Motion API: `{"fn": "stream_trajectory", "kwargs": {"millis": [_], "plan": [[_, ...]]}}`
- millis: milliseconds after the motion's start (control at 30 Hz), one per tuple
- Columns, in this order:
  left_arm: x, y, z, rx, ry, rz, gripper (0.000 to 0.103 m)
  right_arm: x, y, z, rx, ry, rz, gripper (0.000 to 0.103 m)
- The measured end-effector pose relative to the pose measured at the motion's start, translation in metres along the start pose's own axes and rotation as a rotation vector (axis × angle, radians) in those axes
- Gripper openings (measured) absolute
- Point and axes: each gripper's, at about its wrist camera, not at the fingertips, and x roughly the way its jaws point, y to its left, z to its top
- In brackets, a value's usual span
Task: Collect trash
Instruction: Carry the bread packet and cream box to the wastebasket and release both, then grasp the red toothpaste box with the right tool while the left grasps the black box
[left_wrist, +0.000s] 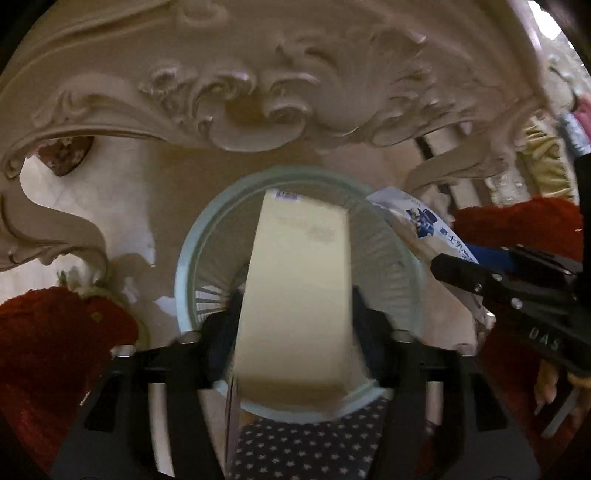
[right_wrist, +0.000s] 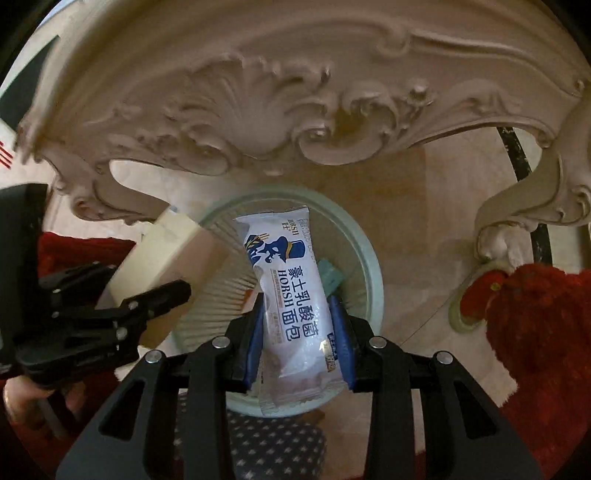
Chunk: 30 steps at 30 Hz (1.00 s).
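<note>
left gripper (left_wrist: 295, 317) clamping carton (left_wrist: 295, 295), right gripper (right_wrist: 299, 332) (tilted) clamping wrapper (right_wrist: 295, 295), above bin (right_wrist: 369, 266)

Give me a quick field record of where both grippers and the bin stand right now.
left gripper: shut on the cream carton, held over the bin
right gripper: shut on the HORSH bread wrapper, also over the bin
bin: pale green, round, slatted walls, on the floor below both grippers
bin contents: a teal item visible inside
surroundings: carved cream table behind, red fuzzy slippers beside
</note>
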Motion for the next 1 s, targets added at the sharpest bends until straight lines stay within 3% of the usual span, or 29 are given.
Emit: {"fn": "stream_trajectory", "kwargs": {"millis": [100, 300, 433, 600, 800, 1000], "plan": [[0.002, 0.001, -0.003, 0.004, -0.014, 0.032, 0.079, 0.005, 0.003, -0.003, -0.007, 0.001, -0.035, 0.069], [-0.001, 0.012, -0.005, -0.035, -0.030, 0.037, 0.080, -0.009, 0.002, -0.017, -0.006, -0.031, -0.064, 0.069], [-0.053, 0.002, -0.008, 0.048, -0.177, 0.051, 0.081, -0.039, 0.010, -0.022, -0.064, -0.073, -0.030, 0.069], [-0.138, 0.002, -0.006, 0.141, -0.330, 0.071, 0.081, -0.113, 0.013, -0.017, -0.099, -0.218, -0.006, 0.069], [-0.201, 0.026, 0.051, 0.050, -0.425, 0.041, 0.080, -0.178, 0.015, 0.033, -0.085, -0.473, 0.022, 0.069], [-0.215, 0.047, 0.153, 0.010, -0.534, 0.112, 0.080, -0.176, 0.019, 0.119, -0.067, -0.533, 0.039, 0.069]]}}
